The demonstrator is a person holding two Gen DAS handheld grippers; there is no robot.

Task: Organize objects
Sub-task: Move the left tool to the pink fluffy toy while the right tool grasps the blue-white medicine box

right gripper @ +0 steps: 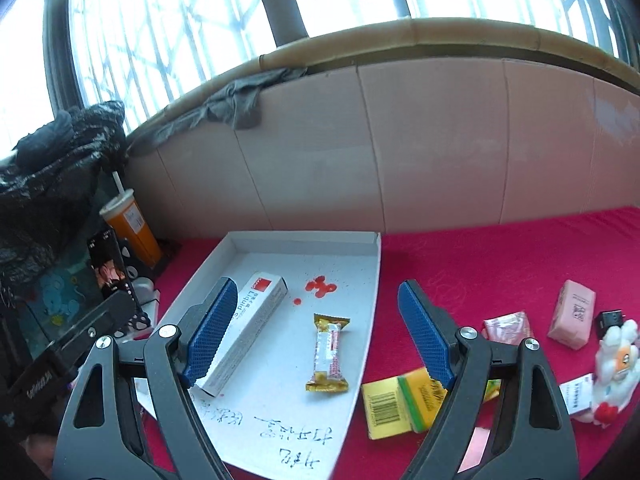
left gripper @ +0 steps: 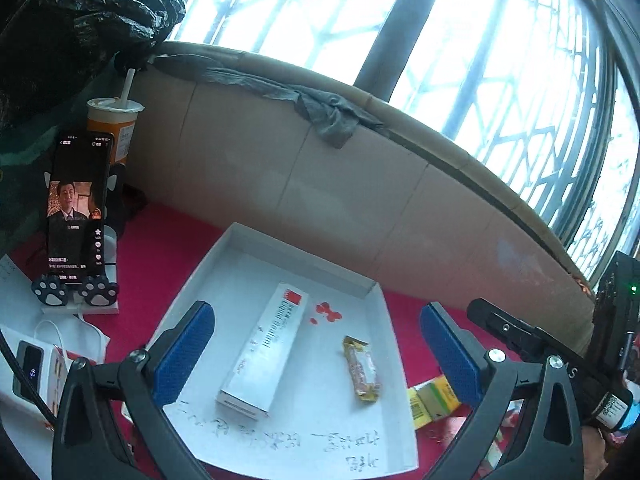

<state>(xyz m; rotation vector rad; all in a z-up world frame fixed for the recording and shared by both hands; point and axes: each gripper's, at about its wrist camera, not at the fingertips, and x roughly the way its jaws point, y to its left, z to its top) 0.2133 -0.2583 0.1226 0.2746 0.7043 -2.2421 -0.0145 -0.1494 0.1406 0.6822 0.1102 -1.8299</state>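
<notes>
**Both grippers released above the tray; two items inside**

Left wrist view, left to right. A phone (left gripper: 78,204) stands upright on a paw-shaped stand (left gripper: 76,290), well left of the jaws, its glossy screen lit. Behind it is an orange cup (left gripper: 114,128) with a white lid and straw. The left gripper (left gripper: 316,354) hangs over the tray with its jaws spread wide, gripping nothing; the pads (left gripper: 184,354) are blue with a fine knurled texture, on black arms. Between the jaws lies a shallow white cardboard tray (left gripper: 236,240) with low folded walls, red blots and handwriting on its floor. In the tray, nearer the left pad, is a long rectangular white box (left gripper: 264,348), lying flat and askew. Nearer the right pad, apart from the box, is a snack bar (left gripper: 361,370) in a crinkled yellow and clear wrapper. Under the right pad, outside the tray, is a yellow carton (left gripper: 430,400) on the red cloth (left gripper: 160,248).

Right wrist view, left to right. The right gripper (right gripper: 314,330) is likewise released, empty, with jaws apart over the tray (right gripper: 304,236). The box (right gripper: 248,332) sits partly behind the left pad; the bar (right gripper: 329,354) lies midway between the pads, touching neither. The carton (right gripper: 396,404), with a barcode, is below the right pad. Right of the jaws lie a pink packet (right gripper: 508,326), a smooth pink block (right gripper: 572,314) and a fluffy white toy (right gripper: 614,364).
</notes>
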